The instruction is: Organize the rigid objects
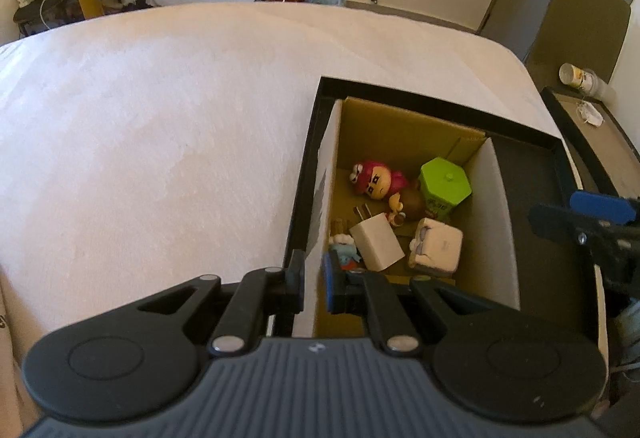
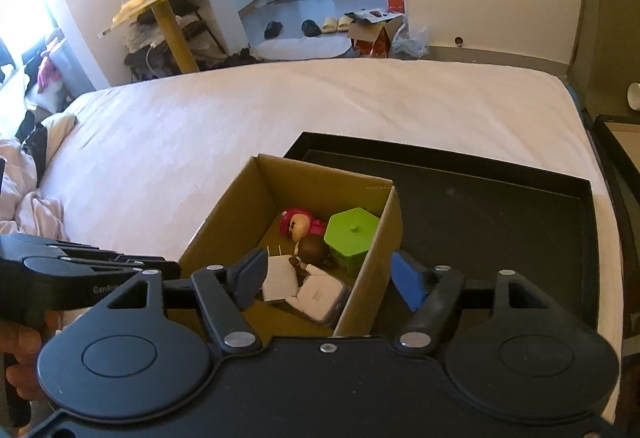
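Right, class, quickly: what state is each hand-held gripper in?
Left hand-held gripper: closed on the brown cardboard box wall.
Right hand-held gripper: open, holding nothing.

Open cardboard box [image 2: 376, 238] in black tray [image 2: 520, 174], holding toy figures [image 2: 300, 226], green hexagonal container [image 2: 350, 234], white charger [image 2: 280, 278]

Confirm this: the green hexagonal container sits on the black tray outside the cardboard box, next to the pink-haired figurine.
Not quite. The green hexagonal container is inside the cardboard box, not out on the black tray. It does sit next to the pink-haired figurine. The right wrist view shows this plainly.
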`<control>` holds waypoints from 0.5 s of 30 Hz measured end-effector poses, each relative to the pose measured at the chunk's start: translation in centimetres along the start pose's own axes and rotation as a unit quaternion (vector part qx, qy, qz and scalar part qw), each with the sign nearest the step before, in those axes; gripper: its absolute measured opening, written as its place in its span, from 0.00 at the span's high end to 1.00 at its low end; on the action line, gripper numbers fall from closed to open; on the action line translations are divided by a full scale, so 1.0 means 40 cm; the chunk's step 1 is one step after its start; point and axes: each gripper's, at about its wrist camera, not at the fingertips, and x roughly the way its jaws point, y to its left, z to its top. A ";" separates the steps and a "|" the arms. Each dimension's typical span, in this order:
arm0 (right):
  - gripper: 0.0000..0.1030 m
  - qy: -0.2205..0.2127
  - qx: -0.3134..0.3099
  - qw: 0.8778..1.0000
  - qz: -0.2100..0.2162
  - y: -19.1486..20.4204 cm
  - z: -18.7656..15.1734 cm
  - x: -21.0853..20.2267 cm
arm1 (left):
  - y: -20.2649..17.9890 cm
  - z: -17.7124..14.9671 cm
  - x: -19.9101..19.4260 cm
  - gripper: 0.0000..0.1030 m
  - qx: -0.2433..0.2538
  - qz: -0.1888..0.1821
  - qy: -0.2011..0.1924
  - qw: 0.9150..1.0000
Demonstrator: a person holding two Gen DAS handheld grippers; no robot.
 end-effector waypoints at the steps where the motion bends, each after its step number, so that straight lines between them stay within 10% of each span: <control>1: 0.27 -0.002 0.000 1.000 0.000 0.002 -0.001 -0.007 | -0.003 0.000 -0.008 0.92 0.001 0.001 -0.002 1.000; 15: 0.01 -0.019 0.041 0.999 -0.004 -0.007 -0.050 -0.092 | -0.035 -0.009 -0.110 0.79 0.011 -0.010 -0.012 1.000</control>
